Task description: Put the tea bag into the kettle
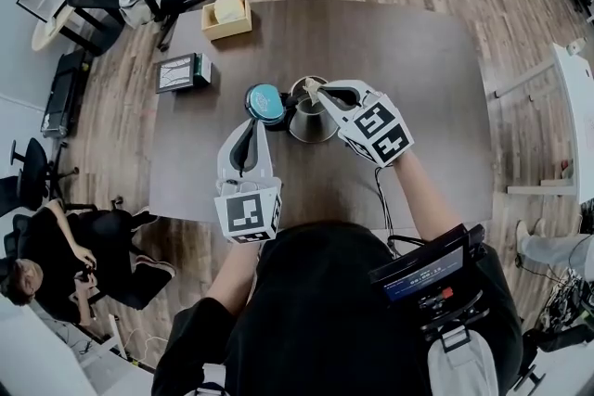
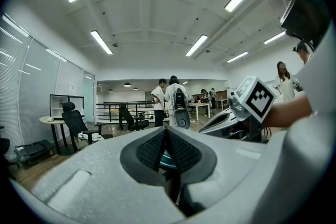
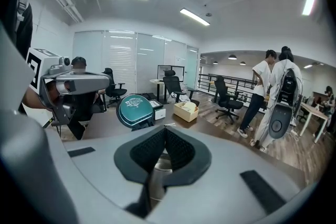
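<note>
Open office with a wood floor. The brown counter point(image 1: 418, 60) carries a steel kettle point(image 1: 313, 121). The right tongs point(image 1: 320, 92) are clamped on the tea bag point(image 1: 311, 86) over the kettle's mouth. The left tongs point(image 1: 252, 120) are closed, just near of the raised teal lid point(image 1: 265, 102).

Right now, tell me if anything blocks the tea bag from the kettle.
Nothing visible does: the teal lid stands aside at left, and the right gripper holds the tea bag at the open kettle.

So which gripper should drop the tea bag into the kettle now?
Right. The right gripper is shut on the tea bag over the open kettle, while the left gripper is at the lid, apparently holding it open.
</note>
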